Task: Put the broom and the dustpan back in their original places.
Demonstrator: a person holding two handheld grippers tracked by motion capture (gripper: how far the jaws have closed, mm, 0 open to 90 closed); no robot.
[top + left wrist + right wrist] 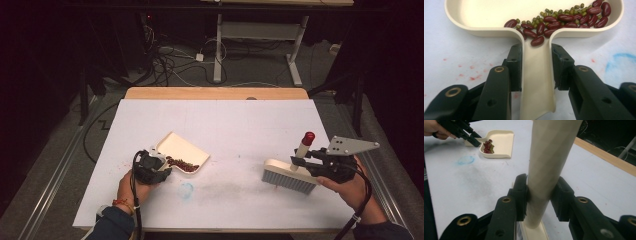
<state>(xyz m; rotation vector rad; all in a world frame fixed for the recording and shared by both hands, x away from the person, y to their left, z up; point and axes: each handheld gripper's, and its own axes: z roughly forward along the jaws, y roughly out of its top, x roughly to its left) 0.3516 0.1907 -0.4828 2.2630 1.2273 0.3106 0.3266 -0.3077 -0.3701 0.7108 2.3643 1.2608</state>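
left gripper [534, 75] clamped on dustpan [182, 150] handle, beans [564, 20] piled at its handle end; right gripper [540, 195] clamped on brush [290, 175] handle, well right of pan, brush lying crosswise

Bright light falls on the white table [225, 125] in the high view — everything around it sinks into near black, cables on the floor barely readable. The picture is soft and a little grainy. In the left gripper view the beans [564, 20] are crisp, evenly lit, faint shadow under the dustpan [486, 17] rim. In the right gripper view the brush handle [549, 165] looms close and slightly blurred — upper right corner goes dark.
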